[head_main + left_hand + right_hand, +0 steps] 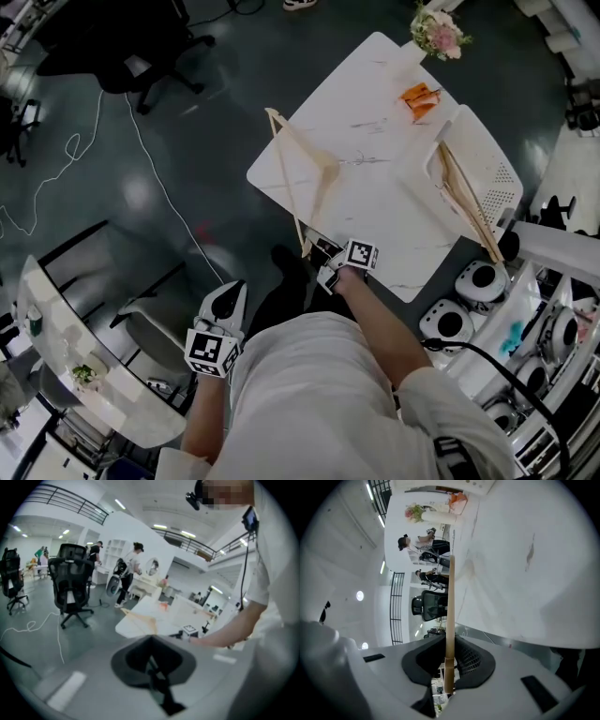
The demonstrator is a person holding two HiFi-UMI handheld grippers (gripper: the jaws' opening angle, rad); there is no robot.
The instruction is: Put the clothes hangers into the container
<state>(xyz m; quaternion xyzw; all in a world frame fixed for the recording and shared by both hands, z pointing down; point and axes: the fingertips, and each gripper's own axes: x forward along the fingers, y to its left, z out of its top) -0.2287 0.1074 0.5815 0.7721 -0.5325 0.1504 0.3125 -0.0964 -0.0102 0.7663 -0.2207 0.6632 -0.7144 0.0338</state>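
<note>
Wooden hanger (pixel 302 173) is laid across the table's (pixel 375 187) left corner, both ends hung past the edge. Right gripper (pixel 323 255) is clamped on the hanger's near end just off the table's near-left edge, with the bar seen pinched between the pads in the right gripper view. That overhang is probably why it is gripped there: the jaws can be closed around the bar without scraping the tabletop. Left gripper (pixel 225 300) is held low and well off the table's near side, jaws together with nothing between them, apparently parked out of the way. The container (pixel 487 155) is set on the table's right side. A second hanger (pixel 464 202) is already laid lengthwise in it, its near end poking past the rim. The table's middle is bare, so a straight carry across is open. The orange item (pixel 420 99) and flowers (pixel 437 34) are kept at the table's far corner, off that line. Gripped at one end, the hanger is likely to swing, so its far tip should be watched near the container rim. Floor left of the table is open; the office chair (pixel 122 47) is well apart.
</note>
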